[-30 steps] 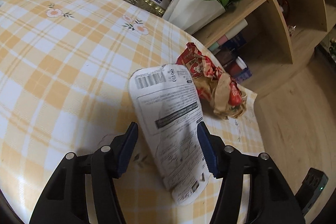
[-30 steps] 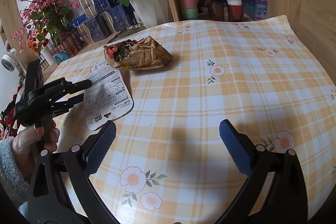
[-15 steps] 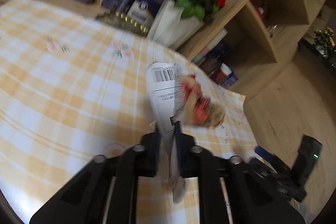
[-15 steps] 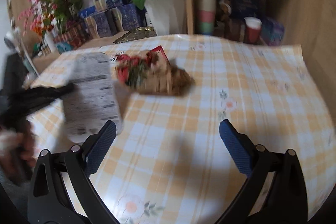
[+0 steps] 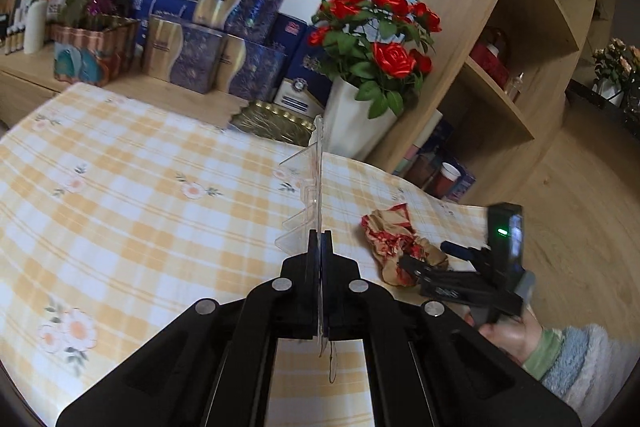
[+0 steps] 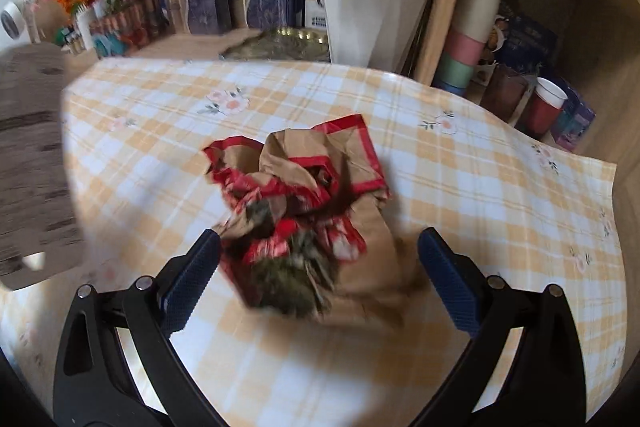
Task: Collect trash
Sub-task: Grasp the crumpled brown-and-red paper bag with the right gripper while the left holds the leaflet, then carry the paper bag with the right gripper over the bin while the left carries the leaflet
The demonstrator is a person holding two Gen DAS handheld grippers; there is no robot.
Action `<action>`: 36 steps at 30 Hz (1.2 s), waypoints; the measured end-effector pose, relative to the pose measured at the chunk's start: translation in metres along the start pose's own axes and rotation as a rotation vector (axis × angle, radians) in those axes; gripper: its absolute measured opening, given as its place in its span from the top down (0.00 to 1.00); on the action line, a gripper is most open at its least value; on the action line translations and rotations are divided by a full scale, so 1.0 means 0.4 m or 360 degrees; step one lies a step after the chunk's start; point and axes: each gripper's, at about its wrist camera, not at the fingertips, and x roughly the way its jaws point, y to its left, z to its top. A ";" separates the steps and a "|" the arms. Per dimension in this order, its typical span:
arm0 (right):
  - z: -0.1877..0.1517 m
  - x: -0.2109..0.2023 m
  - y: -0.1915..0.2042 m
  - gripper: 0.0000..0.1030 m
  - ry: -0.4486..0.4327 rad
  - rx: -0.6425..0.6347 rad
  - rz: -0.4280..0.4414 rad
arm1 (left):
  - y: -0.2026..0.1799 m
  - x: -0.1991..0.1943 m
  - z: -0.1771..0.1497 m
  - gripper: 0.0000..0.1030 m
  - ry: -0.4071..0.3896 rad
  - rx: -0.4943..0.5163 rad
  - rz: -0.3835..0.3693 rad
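My left gripper (image 5: pixel 320 239) is shut on a flat plastic blister package (image 5: pixel 316 179), held edge-on and lifted above the checked tablecloth (image 5: pixel 140 195). A crumpled brown and red paper bag (image 5: pixel 400 247) lies on the cloth to its right. In the right wrist view that crumpled bag (image 6: pixel 308 211) sits between the open fingers of my right gripper (image 6: pixel 320 267), which reaches around it without touching. The lifted package shows blurred at the left edge of the right wrist view (image 6: pixel 32 163). My right gripper also shows in the left wrist view (image 5: pixel 428 259) beside the bag.
A white vase of red roses (image 5: pixel 360 115) and blue and gold boxes (image 5: pixel 216 55) stand behind the table. A gold tray (image 5: pixel 272 119) lies at the far table edge. A wooden shelf (image 5: pixel 500 67) with cups (image 6: pixel 544 107) stands to the right.
My left gripper closed on the package and lifted it off the cloth, turning it edge-on. My right gripper moved forward so the crumpled bag lies between its open fingers.
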 end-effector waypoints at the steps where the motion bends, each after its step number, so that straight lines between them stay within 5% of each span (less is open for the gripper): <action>1: 0.010 0.021 0.003 0.06 0.0010 0.0014 0.0000 | 0.005 -0.008 -0.004 0.99 -0.0001 -0.0010 -0.0002; 11: 0.034 0.100 -0.046 0.07 0.0195 0.0380 0.0193 | 0.023 -0.044 -0.050 0.99 0.0016 -0.0050 -0.0023; 13: 0.022 0.082 -0.053 0.19 0.0152 0.0407 0.0252 | 0.021 -0.052 -0.055 0.99 0.0012 -0.0053 -0.0029; 14: 0.014 0.067 -0.056 0.38 0.0126 0.0423 0.0294 | 0.020 -0.055 -0.055 0.99 0.0010 -0.0054 -0.0030; 15: 0.010 0.059 -0.058 0.43 0.0125 0.0440 0.0312 | 0.018 -0.062 -0.058 0.99 0.0006 -0.0053 -0.0035; 25: -0.102 -0.112 -0.092 0.46 -0.0059 0.0617 0.0420 | -0.008 -0.134 -0.096 0.99 0.0005 -0.0049 -0.0051; 36: -0.281 -0.394 -0.066 0.46 -0.0245 0.0581 0.0410 | -0.064 -0.252 -0.173 0.99 0.0043 -0.0016 -0.0045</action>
